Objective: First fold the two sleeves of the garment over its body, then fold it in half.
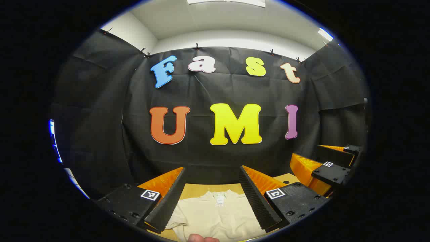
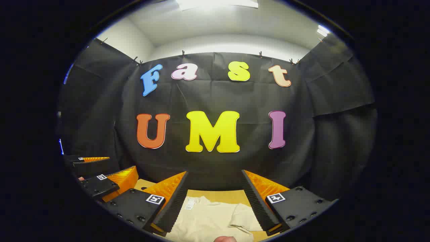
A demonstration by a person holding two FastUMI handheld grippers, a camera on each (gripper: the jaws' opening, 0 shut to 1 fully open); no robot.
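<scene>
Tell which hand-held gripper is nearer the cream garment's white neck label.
Likely left hand-held gripper: white label lies centred between its fingers; right hand-held gripper sees it beside one finger.

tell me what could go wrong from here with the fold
1. Both grippers, left gripper and right gripper, are open above the garment, holding nothing; a shallow pinch could slip off the thin cloth.
2. A sleeve already lies rumpled near the garment's body, so it may bunch rather than fold flat.
3. The grippers sit close side by side; they could bump when reaching for the sleeves.
</scene>
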